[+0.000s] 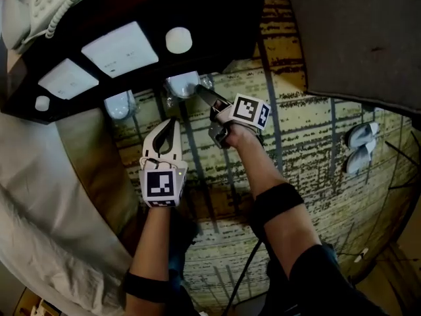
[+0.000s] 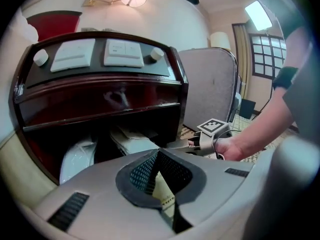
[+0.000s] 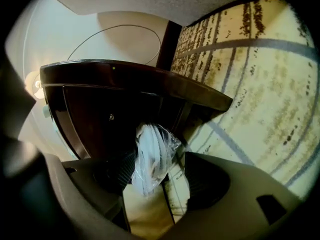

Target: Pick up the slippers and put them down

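A white slipper in a clear plastic bag (image 1: 182, 84) lies at the foot of the dark wooden nightstand (image 1: 217, 25). My right gripper (image 1: 200, 92) reaches it, and in the right gripper view the bagged slipper (image 3: 152, 154) sits pinched between the jaws of that gripper (image 3: 150, 166). A second bagged slipper (image 1: 120, 104) rests under the nightstand to the left, also seen in the left gripper view (image 2: 77, 159). My left gripper (image 1: 172, 121) hovers over the carpet between the two, shut with nothing in it (image 2: 159, 156).
Patterned beige carpet (image 1: 309, 117) covers the floor. White bedding (image 1: 39, 196) fills the left side. A grey upholstered seat (image 1: 355, 31) stands at the top right. Another pair of pale slippers (image 1: 360, 147) lies at the right. A telephone (image 1: 39, 2) and white pads (image 1: 118, 48) sit on the nightstand.
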A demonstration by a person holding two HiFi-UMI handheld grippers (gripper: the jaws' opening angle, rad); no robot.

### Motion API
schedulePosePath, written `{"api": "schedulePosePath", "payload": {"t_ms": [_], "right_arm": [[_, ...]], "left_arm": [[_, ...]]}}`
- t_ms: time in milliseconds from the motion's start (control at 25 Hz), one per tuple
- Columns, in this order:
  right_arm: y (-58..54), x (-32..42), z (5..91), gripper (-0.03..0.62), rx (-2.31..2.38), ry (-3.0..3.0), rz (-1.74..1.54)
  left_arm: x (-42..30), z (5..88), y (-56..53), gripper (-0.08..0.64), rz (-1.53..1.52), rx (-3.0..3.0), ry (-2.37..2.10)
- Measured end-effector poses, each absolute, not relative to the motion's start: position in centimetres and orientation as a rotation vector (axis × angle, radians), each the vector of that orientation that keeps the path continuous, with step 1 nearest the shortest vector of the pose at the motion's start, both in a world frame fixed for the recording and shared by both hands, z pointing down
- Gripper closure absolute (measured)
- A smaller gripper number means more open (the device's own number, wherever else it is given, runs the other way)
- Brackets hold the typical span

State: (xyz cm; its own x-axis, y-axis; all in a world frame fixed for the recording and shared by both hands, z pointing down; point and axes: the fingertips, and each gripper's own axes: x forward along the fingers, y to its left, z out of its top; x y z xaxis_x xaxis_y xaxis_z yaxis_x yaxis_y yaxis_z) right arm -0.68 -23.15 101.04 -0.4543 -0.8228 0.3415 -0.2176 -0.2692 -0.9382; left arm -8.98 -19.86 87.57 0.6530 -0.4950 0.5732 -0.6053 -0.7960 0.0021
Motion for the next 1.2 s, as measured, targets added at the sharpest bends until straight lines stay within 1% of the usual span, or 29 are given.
{"api": "schedulePosePath", "payload": {"t_ms": [320,360,400,440,520,600,760,1200], "right_arm": [[-26.9,-2.5,101.7,0.253,-1.122,1.483,-1.706],[-27.3,-2.8,101.5,0.268,-1.095,1.483,-1.693],[-27.7,-3.1,101.3,0.321,-1.067,1.484,-1.683],[-27.9,-3.4,101.2,0.333,-1.047,1.493,-1.676],[-28.2,-4.0,100.8,0.437,-1.020,1.518,-1.668],[-28.3,-4.2,100.4,0.455,-0.990,1.521,-1.649],[-27.8,-3.8,100.2,0.468,-0.973,1.520,-1.613],[-24.2,-3.6,99.3,0.471,-0.972,1.590,-1.592]], "left_arm": [[-9.8,89.3,-21.0,0.569,0.821,2.674,-0.912],[-10.0,89.5,-21.2,0.569,0.821,2.675,-0.914],[-10.2,89.6,-21.3,0.569,0.822,2.675,-0.917],[-10.4,89.7,-21.4,0.569,0.822,2.673,-0.920],[-10.6,89.8,-21.6,0.569,0.820,2.671,-0.922],[-10.7,89.8,-21.8,0.569,0.818,2.675,-0.919],[-11.1,90.2,-21.7,0.569,0.821,2.678,-0.913],[-10.9,90.2,-19.8,0.569,0.845,2.664,-0.875]]}}
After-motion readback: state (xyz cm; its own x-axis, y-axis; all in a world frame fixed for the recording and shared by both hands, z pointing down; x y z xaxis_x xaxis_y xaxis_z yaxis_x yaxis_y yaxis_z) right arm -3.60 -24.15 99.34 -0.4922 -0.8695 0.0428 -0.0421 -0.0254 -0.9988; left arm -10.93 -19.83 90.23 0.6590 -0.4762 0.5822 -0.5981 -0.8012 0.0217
